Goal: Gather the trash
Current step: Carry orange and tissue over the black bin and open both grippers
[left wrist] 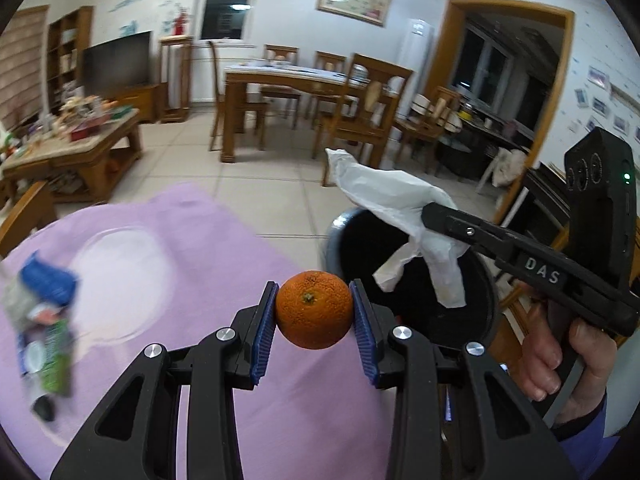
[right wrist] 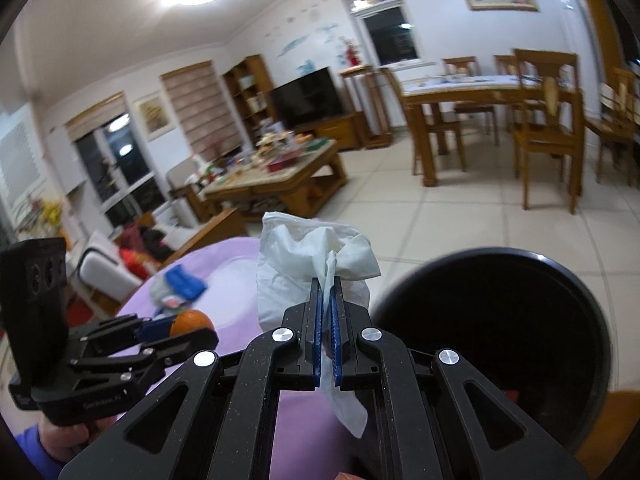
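My left gripper is shut on an orange and holds it above the purple tablecloth, near the black round bin. In the right wrist view the left gripper and the orange show at the left. My right gripper is shut on a crumpled white tissue. In the left wrist view it holds the tissue over the bin's opening. The bin sits to the right of the right gripper.
A pile of wrappers with a blue piece lies at the left on the cloth, next to a clear plate. Beyond are tiled floor, a cluttered coffee table and a dining table with chairs.
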{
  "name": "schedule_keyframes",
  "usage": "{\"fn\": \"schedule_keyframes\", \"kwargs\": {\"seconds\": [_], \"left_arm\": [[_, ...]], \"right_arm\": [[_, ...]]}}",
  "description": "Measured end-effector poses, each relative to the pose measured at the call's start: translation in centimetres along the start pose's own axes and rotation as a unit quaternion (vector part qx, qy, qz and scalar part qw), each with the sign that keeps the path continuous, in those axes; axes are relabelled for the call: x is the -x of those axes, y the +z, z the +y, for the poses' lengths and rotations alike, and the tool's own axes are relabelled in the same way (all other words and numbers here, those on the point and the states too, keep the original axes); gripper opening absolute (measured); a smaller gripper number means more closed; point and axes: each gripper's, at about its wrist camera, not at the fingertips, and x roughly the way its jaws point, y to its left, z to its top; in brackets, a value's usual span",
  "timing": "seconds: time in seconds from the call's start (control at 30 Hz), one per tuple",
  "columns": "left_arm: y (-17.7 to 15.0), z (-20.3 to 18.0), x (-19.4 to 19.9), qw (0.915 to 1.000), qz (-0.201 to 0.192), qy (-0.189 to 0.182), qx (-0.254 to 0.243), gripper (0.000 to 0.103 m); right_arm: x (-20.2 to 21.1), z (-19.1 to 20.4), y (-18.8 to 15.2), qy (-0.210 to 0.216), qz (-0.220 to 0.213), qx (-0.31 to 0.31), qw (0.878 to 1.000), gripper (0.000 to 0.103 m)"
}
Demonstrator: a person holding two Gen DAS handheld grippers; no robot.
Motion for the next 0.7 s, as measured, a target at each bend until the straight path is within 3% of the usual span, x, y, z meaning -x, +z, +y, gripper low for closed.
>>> {"fn": "schedule_keyframes", "kwargs": {"seconds": [0.37, 0.7], "left_arm": [[-0.3, -6.7, -7.2, 0.9974, 0.042, -0.034, -0.049, 0.036], [-0.9, -8.5, -10.2, 0.9949, 0.073, -0.033, -0.062, 0.036]], "right_arm": [[2.6, -11.2, -3.2, -0.049, 0.007, -0.068, 0.996, 0.005], [1.8, -14.3, -4.9, -0.063, 0.024, -0.100, 0.993, 0.005]]}}
